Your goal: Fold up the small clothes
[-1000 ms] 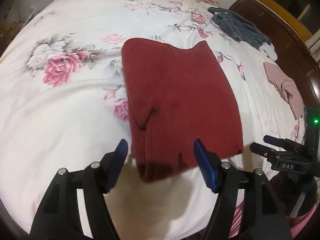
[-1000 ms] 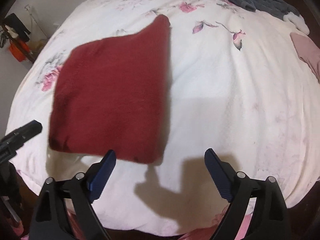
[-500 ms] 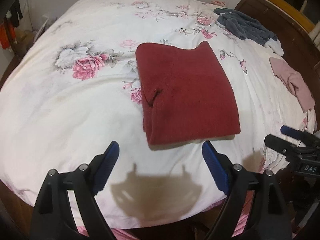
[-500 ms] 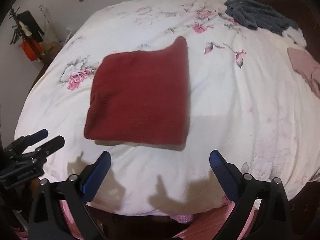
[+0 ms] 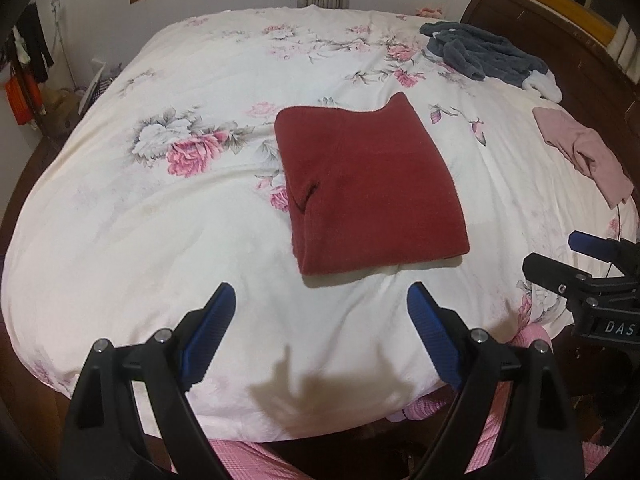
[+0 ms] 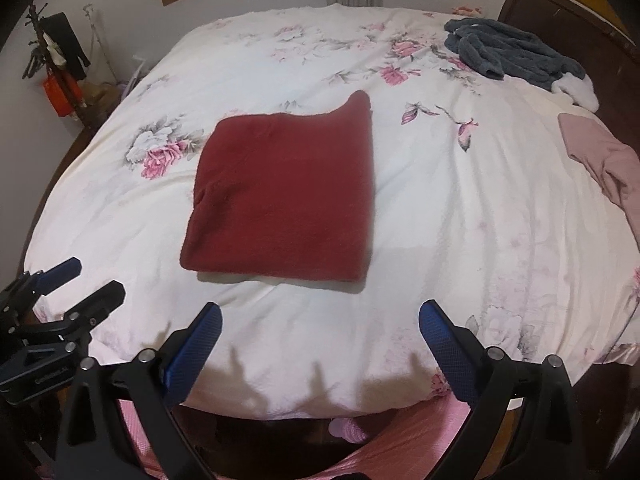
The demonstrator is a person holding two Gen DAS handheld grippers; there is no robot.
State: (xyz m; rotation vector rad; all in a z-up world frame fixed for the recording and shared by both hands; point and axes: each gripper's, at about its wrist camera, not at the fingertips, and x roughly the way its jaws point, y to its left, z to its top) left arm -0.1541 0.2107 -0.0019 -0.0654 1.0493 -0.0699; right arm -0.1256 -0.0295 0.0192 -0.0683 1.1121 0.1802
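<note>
A dark red knit garment (image 5: 368, 188) (image 6: 284, 200) lies folded into a neat rectangle in the middle of the floral bed cover (image 5: 180, 240) (image 6: 480, 220). My left gripper (image 5: 322, 308) hovers open near the bed's front edge, well short of the garment, with nothing between its blue pads. My right gripper (image 6: 320, 322) is open too, also back at the front edge and empty. In the left wrist view the right gripper (image 5: 584, 264) shows at the right edge; in the right wrist view the left gripper (image 6: 68, 284) shows at the lower left.
A grey fleece garment (image 5: 488, 56) (image 6: 512, 52) lies crumpled at the far right of the bed. A dusty pink garment (image 5: 584, 152) (image 6: 604, 156) lies on the right side. A dark wooden headboard (image 5: 580, 60) borders the right. Pink bedding (image 6: 360, 420) hangs below the front edge.
Both grippers have drawn back and up from the red garment toward the bed's front edge. The garment, close under the fingers a second ago, now lies flat and farther away.
</note>
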